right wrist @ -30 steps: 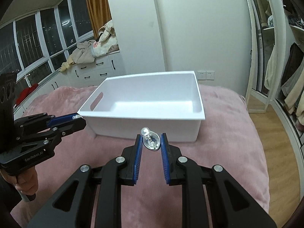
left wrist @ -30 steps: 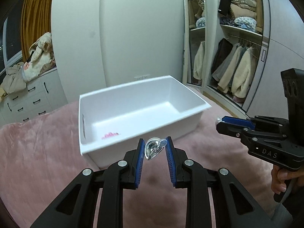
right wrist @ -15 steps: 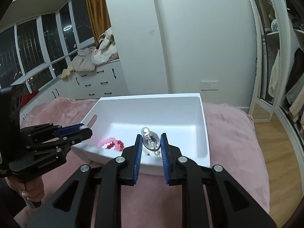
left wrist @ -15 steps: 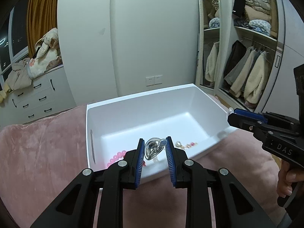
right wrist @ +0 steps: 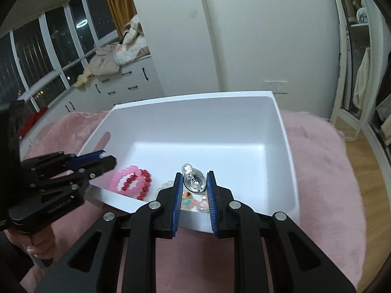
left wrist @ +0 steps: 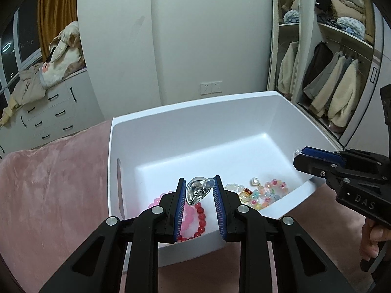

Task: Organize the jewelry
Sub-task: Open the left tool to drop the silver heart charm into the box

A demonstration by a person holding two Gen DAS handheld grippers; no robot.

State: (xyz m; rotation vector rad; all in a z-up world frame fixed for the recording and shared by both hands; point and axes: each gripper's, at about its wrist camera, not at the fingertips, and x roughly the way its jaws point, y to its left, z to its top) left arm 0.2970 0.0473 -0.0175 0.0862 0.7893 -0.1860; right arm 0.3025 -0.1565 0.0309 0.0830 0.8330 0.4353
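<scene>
A white plastic bin [left wrist: 195, 122] [right wrist: 281, 131] stands on a pink plush bed cover. Inside lie a pink bead bracelet [right wrist: 122, 178] [left wrist: 188, 216], a red bead bracelet [right wrist: 144, 183] [left wrist: 201, 219] and a heap of pale and multicoloured bead bracelets [left wrist: 261, 193] [right wrist: 195, 201]. My left gripper [left wrist: 199, 190] is shut on a clear silver earpiece [left wrist: 196, 190], held over the bin's near-left part. My right gripper [right wrist: 194, 180] is shut on a second clear silver earpiece [right wrist: 194, 180], held over the bin's near edge. Each gripper shows in the other's view, the right one [left wrist: 301, 155] and the left one [right wrist: 105, 157].
The pink bed cover [left wrist: 48, 183] [right wrist: 325, 171] spreads all around the bin. White drawers with piled clothes [left wrist: 53, 73] stand at the back left. An open wardrobe with hanging coats [left wrist: 337, 85] is at the right. A wooden floor [right wrist: 371, 171] lies past the bed's right edge.
Both grippers, still holding their earpieces, have risen and moved forward over the bin, so that its inside and the bracelets in it now show below them.
</scene>
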